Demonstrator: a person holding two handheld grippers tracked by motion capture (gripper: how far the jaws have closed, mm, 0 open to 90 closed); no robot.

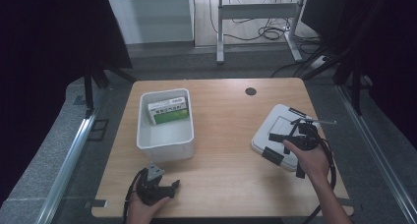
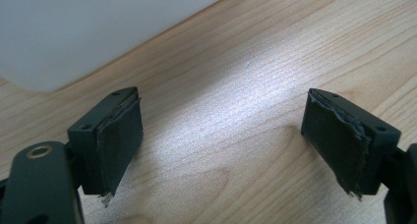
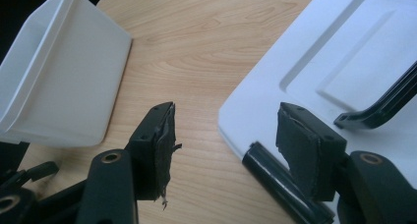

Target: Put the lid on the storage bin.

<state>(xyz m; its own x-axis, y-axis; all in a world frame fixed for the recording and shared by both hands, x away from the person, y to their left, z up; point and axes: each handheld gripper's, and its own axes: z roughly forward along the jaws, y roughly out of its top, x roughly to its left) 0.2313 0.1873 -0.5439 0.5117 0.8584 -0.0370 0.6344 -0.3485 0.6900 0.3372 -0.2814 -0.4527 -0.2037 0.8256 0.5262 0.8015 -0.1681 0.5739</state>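
Smooth white plastic lid [image 3: 344, 62], rounded corners, beside open right claw [image 3: 226, 140].

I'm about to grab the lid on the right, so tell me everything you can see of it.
The white lid looks like smooth plastic, rectangular with rounded corners and a stepped, recessed centre panel. Black latch clips sit on its edges. It lies flat on the wooden table, right of the white bin. The right gripper, jaws open, straddles its near corner.

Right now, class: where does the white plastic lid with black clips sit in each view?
High view: white plastic lid, right of centre, under the right gripper.
Left gripper view: not in it.
Right gripper view: lid, right side.
Shared landmark: open white plastic bin.
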